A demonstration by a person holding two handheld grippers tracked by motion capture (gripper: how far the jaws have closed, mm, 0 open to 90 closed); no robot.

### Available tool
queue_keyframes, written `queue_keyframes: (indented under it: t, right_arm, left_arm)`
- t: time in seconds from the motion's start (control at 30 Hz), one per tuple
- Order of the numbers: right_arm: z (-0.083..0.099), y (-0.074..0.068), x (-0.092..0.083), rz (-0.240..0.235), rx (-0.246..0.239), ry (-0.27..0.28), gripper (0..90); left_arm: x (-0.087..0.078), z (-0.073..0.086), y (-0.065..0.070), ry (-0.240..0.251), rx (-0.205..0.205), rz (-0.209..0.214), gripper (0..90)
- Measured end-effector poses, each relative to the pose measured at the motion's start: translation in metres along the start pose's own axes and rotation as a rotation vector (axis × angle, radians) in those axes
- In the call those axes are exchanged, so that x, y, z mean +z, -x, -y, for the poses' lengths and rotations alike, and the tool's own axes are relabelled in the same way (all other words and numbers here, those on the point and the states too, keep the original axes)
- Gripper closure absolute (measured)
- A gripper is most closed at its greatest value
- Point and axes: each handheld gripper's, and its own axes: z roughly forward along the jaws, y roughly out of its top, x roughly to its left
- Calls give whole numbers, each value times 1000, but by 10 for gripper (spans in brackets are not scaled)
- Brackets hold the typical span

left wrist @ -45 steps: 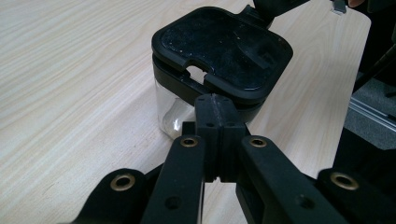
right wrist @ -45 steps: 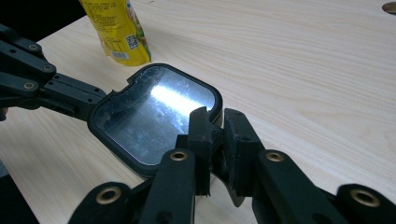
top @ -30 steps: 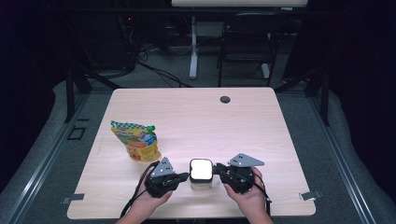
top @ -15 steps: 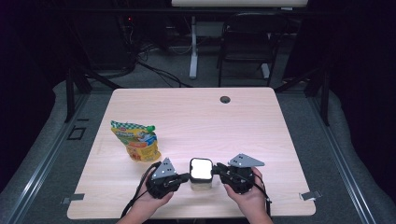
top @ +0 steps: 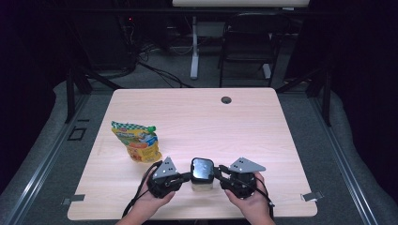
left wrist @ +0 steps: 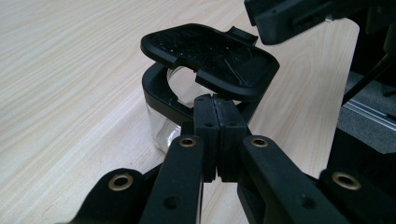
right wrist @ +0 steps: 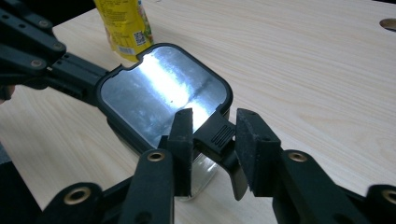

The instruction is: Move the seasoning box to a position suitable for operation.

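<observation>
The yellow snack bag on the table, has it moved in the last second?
No. In the high view the yellow snack bag lies in the same spot as before, near the table's left edge, beyond the left hand-held gripper.

pretty dark room overall, the light mostly lands on the pale wood tabletop (top: 263,140), which has a round cable hole (top: 226,100) near its far edge. grey carpet floor (top: 361,154) all around it. behind it there's a black chair (top: 248,42), a white desk leg (top: 194,47) and loose cables (top: 155,65) on the floor. metal rails (top: 37,168) run along both sides.
</observation>
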Motion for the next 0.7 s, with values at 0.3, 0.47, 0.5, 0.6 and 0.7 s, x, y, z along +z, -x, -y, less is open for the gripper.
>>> queue_keyframes:
  t: [0.3, 0.47, 0.5, 0.6, 0.7]
  right_arm:
    - [2, -8, -2, -43, -60, -2, 524]
    - [4, -15, -1, -51, -101, -20, 501]
    - [3, -16, -1, -45, -113, -31, 499]
    - [4, -19, 1, -42, -119, -27, 488]
    - [4, -20, 2, -36, -127, -40, 469]
  left_arm:
    - [-1, -4, -1, 14, 2, 5, 891]
    - [-1, -5, -1, 22, 6, 4, 891]
    - [-1, -5, -1, 20, 7, 3, 891]
    - [-1, -6, -1, 13, 8, 6, 891]
    - [-1, -6, 0, 21, 3, 8, 890]
